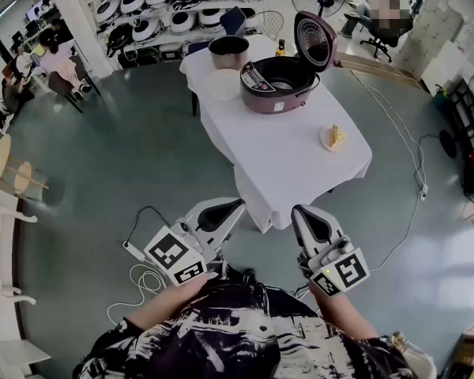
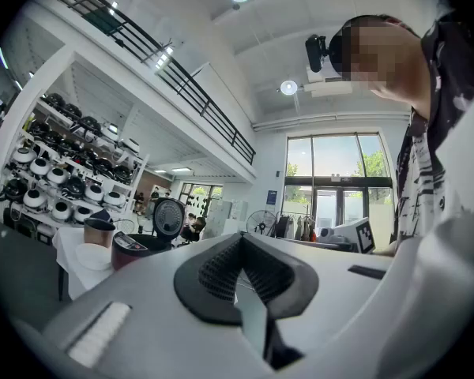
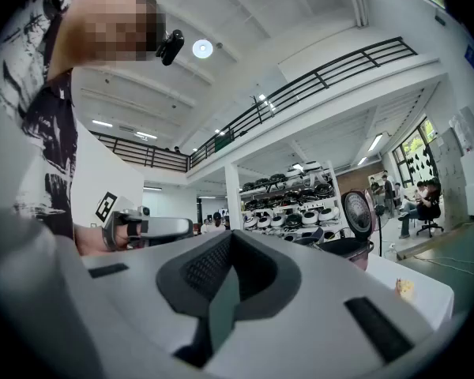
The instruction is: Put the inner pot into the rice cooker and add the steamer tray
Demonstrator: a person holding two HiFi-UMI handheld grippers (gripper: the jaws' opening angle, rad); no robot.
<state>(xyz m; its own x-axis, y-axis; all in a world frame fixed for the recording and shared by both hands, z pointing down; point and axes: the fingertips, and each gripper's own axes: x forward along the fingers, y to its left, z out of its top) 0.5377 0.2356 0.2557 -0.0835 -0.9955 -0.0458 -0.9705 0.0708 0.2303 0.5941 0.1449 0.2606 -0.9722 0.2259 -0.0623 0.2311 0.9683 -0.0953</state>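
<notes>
A maroon rice cooker [image 1: 278,84] stands with its lid up at the far end of a white-clothed table [image 1: 300,172]. The metal inner pot [image 1: 228,51] sits behind it to the left, and a white steamer tray [image 1: 220,85] lies beside the cooker's left side. My left gripper [image 1: 235,205] and right gripper [image 1: 299,212] hover level in front of the table's near edge, both shut and empty. The left gripper view shows the cooker [image 2: 138,247], pot [image 2: 99,231] and tray [image 2: 95,257] far off past the left gripper [image 2: 241,247]. The right gripper [image 3: 231,243] sees the cooker [image 3: 355,247] at right.
A small plate with a piece of food [image 1: 334,137] lies on the table's right side. Shelves of rice cookers [image 1: 174,2] line the back. Cables [image 1: 138,279] trail on the grey floor at left and right. People sit at the far left and far right.
</notes>
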